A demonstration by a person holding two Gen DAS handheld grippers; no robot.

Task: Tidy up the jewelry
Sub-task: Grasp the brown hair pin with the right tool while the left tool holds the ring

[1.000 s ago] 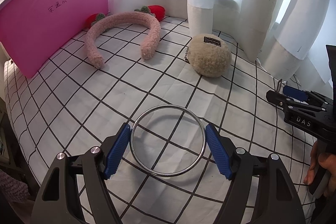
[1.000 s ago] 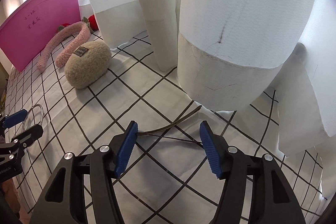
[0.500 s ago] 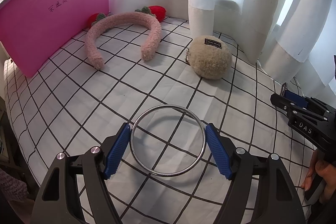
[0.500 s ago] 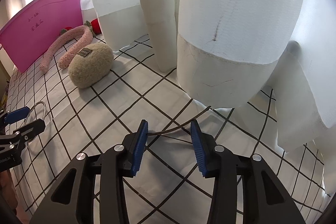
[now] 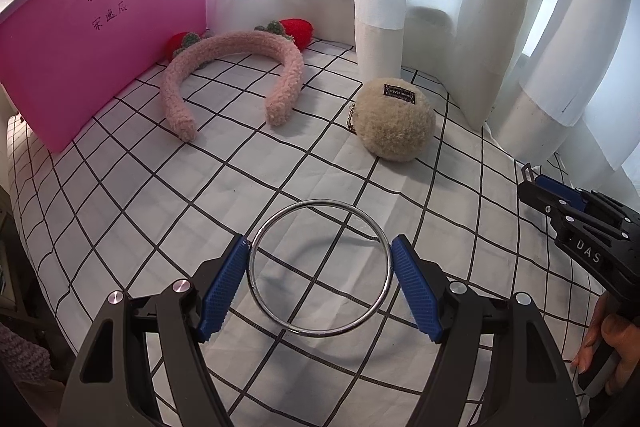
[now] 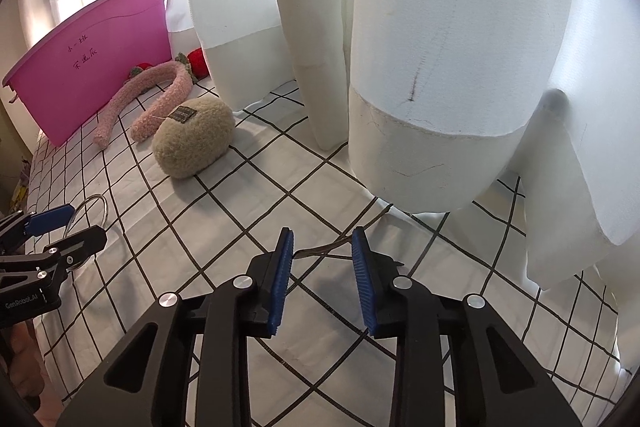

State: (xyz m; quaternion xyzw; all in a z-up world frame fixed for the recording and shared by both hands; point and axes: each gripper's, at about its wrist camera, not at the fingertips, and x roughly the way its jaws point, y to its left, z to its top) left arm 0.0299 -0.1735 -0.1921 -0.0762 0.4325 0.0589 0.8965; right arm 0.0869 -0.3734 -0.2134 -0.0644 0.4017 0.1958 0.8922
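A silver bangle (image 5: pixel 256 279) sits between the blue pads of my left gripper (image 5: pixel 319 259), which presses on both its sides and holds it just above the checked cloth (image 5: pixel 120 195). My right gripper (image 6: pixel 322 247) is partly closed around a thin dark curved hairband (image 6: pixel 320 249) lying on the cloth by the curtain; its pads stand apart from it. A pink fuzzy headband (image 5: pixel 236 45) with red strawberries and a beige fluffy pouch (image 5: pixel 394 125) lie further back. The bangle also shows in the right wrist view (image 6: pixel 105 207).
A pink bin (image 5: pixel 80 39) stands at the back left. White curtains (image 6: pixel 420 67) hang down onto the cloth along the back and right. My right gripper shows at the right edge of the left wrist view (image 5: pixel 568 203).
My right gripper has moved forward over the thin hairband and its jaws have narrowed around it. My left gripper still holds the bangle in the same place.
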